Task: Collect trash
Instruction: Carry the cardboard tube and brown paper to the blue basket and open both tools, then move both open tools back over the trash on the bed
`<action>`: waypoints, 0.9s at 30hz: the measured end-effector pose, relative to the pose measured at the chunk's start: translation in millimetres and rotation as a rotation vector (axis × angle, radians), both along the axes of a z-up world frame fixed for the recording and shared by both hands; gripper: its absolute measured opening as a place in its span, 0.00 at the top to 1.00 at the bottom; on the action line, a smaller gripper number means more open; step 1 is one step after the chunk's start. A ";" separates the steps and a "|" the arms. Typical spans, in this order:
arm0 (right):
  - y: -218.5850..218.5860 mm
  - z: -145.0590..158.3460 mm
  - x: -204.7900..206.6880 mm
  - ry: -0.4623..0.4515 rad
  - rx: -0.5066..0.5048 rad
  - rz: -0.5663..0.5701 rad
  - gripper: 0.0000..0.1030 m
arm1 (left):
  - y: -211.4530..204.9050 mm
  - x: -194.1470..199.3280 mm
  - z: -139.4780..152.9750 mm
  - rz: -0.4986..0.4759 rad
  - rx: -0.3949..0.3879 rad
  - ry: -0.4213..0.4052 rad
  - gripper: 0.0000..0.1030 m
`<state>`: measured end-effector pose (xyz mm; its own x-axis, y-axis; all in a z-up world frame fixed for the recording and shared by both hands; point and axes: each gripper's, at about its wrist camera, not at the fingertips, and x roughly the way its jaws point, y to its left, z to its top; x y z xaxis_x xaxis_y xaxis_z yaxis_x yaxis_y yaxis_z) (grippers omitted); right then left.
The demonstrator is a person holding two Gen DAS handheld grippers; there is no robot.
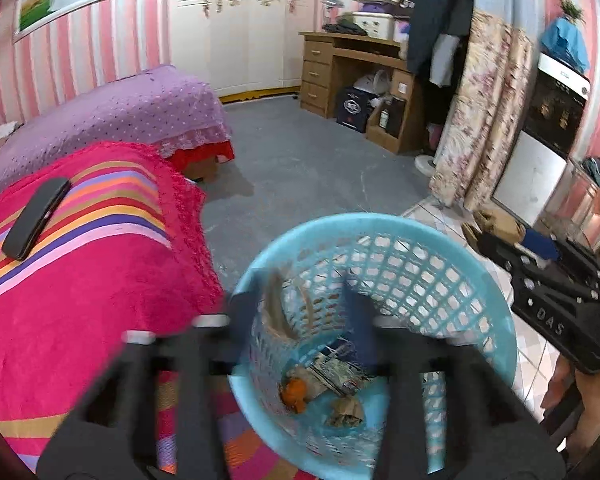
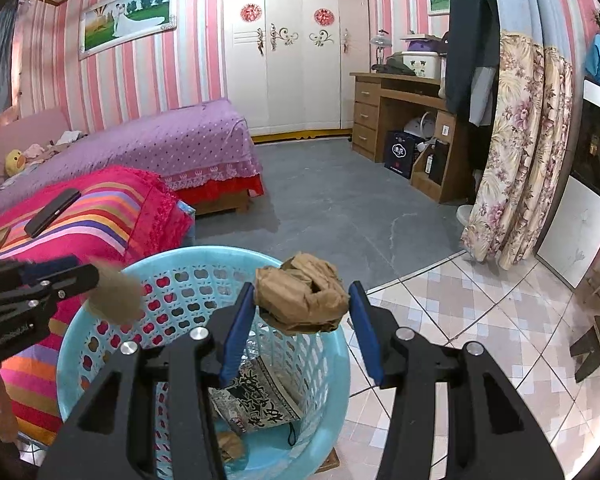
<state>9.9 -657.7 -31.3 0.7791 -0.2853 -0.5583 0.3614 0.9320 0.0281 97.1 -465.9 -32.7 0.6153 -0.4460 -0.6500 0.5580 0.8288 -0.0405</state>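
A light blue plastic basket (image 1: pixel 380 226) stands on the floor beside the bed. My left gripper (image 1: pixel 300 300) hovers over it with its fingers apart. A blurred brown paper scrap (image 1: pixel 276 308) hangs loose by the left finger, clear of the right one. In the right wrist view that scrap (image 2: pixel 116 296) is at the left gripper's tip, over the basket's rim (image 2: pixel 180 254). My right gripper (image 2: pixel 302 286) is shut on a crumpled brown paper wad (image 2: pixel 304 306) above the basket's near edge. Inside lie a printed wrapper (image 2: pixel 256 396), an orange bit (image 1: pixel 294 394) and another brown crumple (image 1: pixel 346 412).
A bed with a pink striped blanket (image 1: pixel 80 300) is left of the basket, with a black remote-like thing (image 1: pixel 36 220) on it. Grey floor (image 2: pixel 340 208) lies beyond, tiles (image 2: pixel 460 312) to the right. A wooden desk (image 2: pixel 400 120) and a floral curtain (image 2: pixel 516 160) stand at the back right.
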 end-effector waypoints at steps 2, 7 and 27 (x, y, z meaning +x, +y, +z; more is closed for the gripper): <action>1.5 -1.3 1.5 0.005 -0.003 0.002 0.54 | 11.6 3.4 5.2 0.038 0.003 -0.035 0.29; 8.3 -1.7 6.9 0.004 -0.001 0.004 0.53 | 40.0 11.0 13.0 0.136 0.021 -0.106 0.11; 90.4 25.5 50.8 -0.034 -0.081 0.030 0.06 | 170.9 31.9 35.1 0.328 0.028 -0.148 0.06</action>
